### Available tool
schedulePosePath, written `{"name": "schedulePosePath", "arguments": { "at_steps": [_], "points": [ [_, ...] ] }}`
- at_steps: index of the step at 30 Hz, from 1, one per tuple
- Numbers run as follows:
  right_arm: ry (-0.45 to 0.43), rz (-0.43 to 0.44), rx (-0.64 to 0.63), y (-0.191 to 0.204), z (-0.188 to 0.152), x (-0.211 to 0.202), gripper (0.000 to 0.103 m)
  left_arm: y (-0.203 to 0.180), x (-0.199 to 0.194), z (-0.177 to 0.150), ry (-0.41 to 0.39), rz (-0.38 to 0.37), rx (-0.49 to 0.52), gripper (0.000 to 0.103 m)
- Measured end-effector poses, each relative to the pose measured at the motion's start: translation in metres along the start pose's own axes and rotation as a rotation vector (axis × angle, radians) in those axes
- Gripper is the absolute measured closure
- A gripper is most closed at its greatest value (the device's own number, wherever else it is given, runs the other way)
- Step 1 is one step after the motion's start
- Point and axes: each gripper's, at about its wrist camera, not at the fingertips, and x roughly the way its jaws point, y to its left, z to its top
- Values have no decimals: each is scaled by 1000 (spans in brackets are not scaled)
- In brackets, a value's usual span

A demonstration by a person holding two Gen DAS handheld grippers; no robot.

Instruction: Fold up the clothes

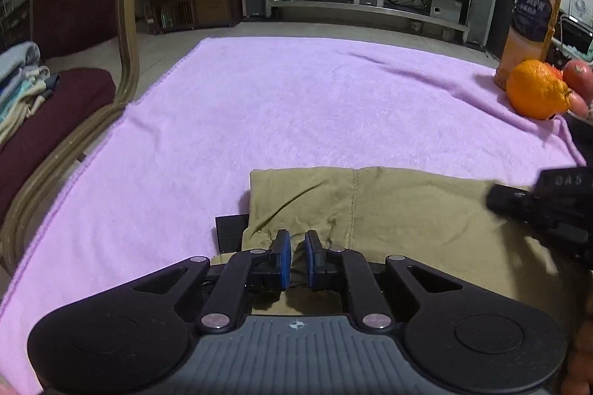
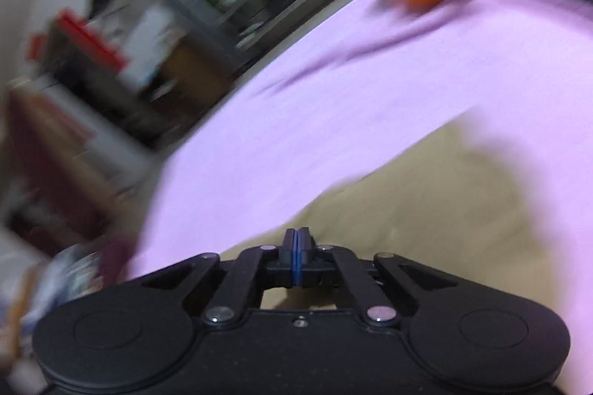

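An orange [image 1: 537, 89], an apple [image 1: 578, 74] and a juice bottle [image 1: 533, 16] are seen at the far right edge of the purple towel [image 1: 259, 117]. A chair [image 1: 81, 24] with stacked cloths [image 1: 22, 83] is seen at left. The khaki garment [image 1: 370, 209] is spread on the towel's near side, under both tools. The left gripper [image 1: 295, 243] is nearly closed, a fabric fold apparently pinched between its pads. The right gripper [image 2: 296, 246] is fully closed above the garment's edge; through the blur, no held cloth can be confirmed.
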Motion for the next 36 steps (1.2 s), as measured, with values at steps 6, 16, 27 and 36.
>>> {"name": "schedulePosePath", "arguments": {
  "at_steps": [6, 16, 27, 36],
  "points": [
    [-162, -171, 253, -71, 47, -48, 86, 2, 0, 1, 15, -12, -25, 92],
    [83, -22, 251, -55, 56, -25, 79, 6, -1, 1, 17, -24, -24, 92],
    [-21, -67, 127, -48, 53, -23, 103, 7, 0, 1, 25, -31, -22, 92],
    [-70, -68, 131, -55, 58, -83, 84, 22, -20, 10, 39, -89, -81, 91]
  ]
}}
